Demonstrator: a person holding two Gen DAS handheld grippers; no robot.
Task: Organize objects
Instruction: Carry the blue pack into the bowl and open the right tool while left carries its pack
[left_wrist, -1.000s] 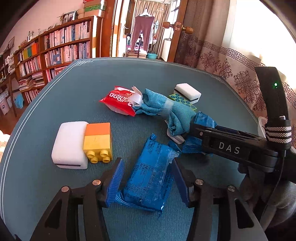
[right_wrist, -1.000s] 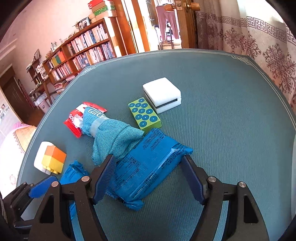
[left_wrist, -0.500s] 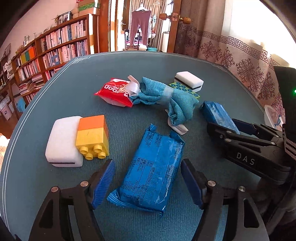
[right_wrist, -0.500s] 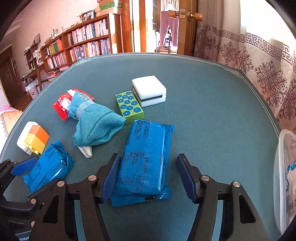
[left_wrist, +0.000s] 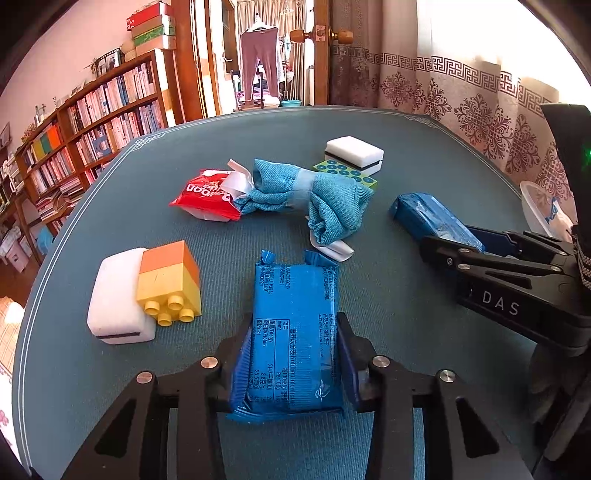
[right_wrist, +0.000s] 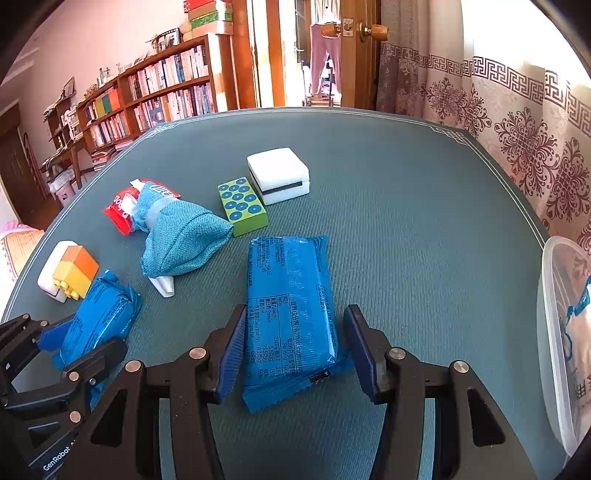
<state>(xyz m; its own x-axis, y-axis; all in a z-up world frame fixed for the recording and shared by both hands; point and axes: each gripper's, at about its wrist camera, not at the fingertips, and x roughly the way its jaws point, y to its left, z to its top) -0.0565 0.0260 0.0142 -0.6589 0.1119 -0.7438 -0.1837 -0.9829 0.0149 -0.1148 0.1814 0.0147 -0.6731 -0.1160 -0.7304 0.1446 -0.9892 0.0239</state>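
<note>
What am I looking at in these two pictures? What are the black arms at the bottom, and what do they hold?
There is no robot here. A person carries a two-finger tool in each hand, and a wide-angle camera on each tool looks along its fingers. The black arms at the bottom are those fingers.

One picture comes from the left tool, the other from the right tool. Each picture also shows the other tool at its side.

On the table lie a red pouch, a cloth, a green block, a far sponge, a near sponge, a brick and two blue packets. A clear tub shows at the right.

The left tool is shut on the left packet. The right tool has just been closing around the right packet, but one pad still shows a gap, so there is no grip yet.
</note>
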